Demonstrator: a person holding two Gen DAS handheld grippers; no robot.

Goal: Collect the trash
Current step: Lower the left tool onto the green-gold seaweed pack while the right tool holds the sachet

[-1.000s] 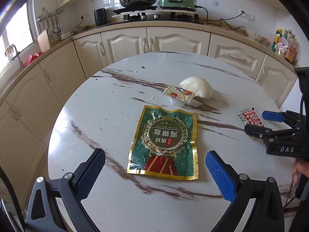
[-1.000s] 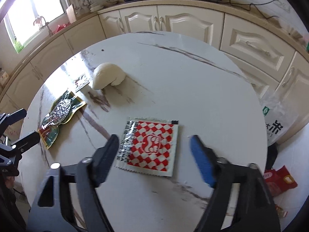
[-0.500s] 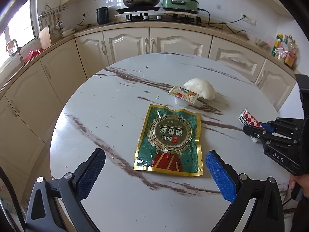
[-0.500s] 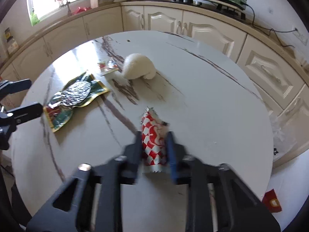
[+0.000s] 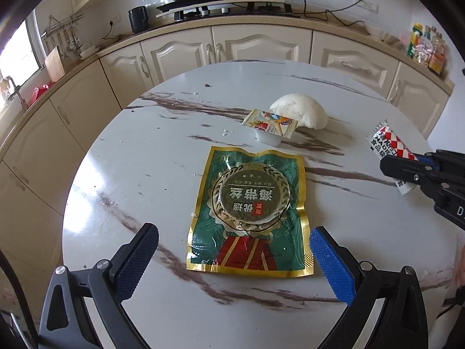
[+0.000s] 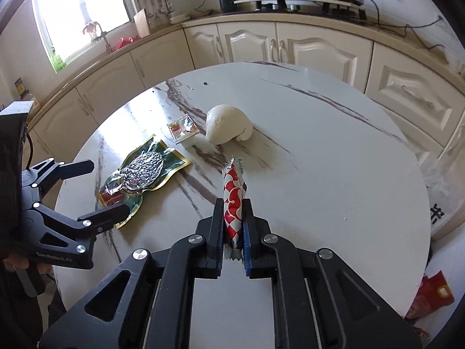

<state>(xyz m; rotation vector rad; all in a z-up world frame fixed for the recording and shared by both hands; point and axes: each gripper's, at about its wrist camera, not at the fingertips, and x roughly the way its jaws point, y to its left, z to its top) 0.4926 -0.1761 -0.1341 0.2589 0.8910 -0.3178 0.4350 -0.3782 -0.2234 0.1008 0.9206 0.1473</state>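
**Right gripper holds checkered packet; left gripper spread over green pouch**

While the left wrist view shows the printed face of the green-and-gold pouch (image 5: 250, 212) flat on the marble table (image 5: 139, 157), the right wrist view shows the same pouch (image 6: 142, 177) from the side, crinkled and reflective. The left gripper (image 5: 232, 261) is released, its fingers spread wide with the near edge of the pouch between them; whether they touch the table cannot be told. Past the pouch stands a small sealed cup (image 5: 270, 129) with its foil lid on, its contents hidden. Just beyond it lies a white bun (image 5: 299, 110). At the right, the right gripper (image 6: 233, 226) is clenched on the red-and-white checkered packet (image 6: 232, 197), which stands on edge between the pads, clear of the tabletop. Only the right wrist view shows red bags (image 6: 433, 296) on the floor beside the table.
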